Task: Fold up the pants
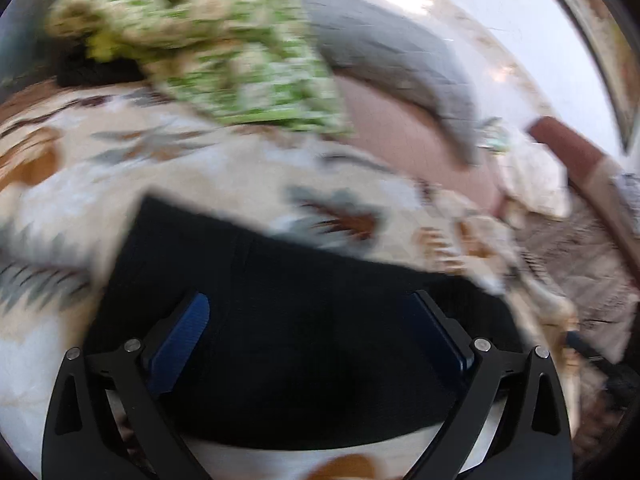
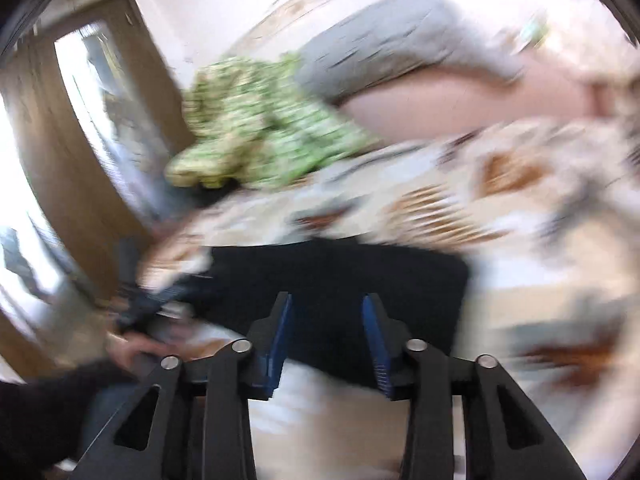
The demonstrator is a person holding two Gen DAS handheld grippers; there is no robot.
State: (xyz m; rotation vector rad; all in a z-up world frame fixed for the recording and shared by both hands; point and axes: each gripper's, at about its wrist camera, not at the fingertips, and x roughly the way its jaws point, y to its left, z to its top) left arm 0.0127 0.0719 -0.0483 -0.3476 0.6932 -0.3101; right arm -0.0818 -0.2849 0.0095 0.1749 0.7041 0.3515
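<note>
The black pants [image 1: 304, 312] lie as a flat, compact rectangle on a patterned cream bedspread [image 1: 160, 160]. My left gripper [image 1: 310, 312] is wide open just above them, blue pads on either side, holding nothing. In the right wrist view the same black pants [image 2: 340, 272] lie just ahead of my right gripper [image 2: 329, 312], which is open with a narrower gap and empty. Both views are motion-blurred.
A crumpled green-and-white floral cloth [image 1: 224, 48] lies at the far side of the bed, also in the right wrist view [image 2: 256, 144]. A grey pillow [image 1: 400, 60] rests on a pink sheet [image 1: 400, 136]. A wooden door [image 2: 72, 168] stands to the left. My other hand [image 2: 136, 344] is low left.
</note>
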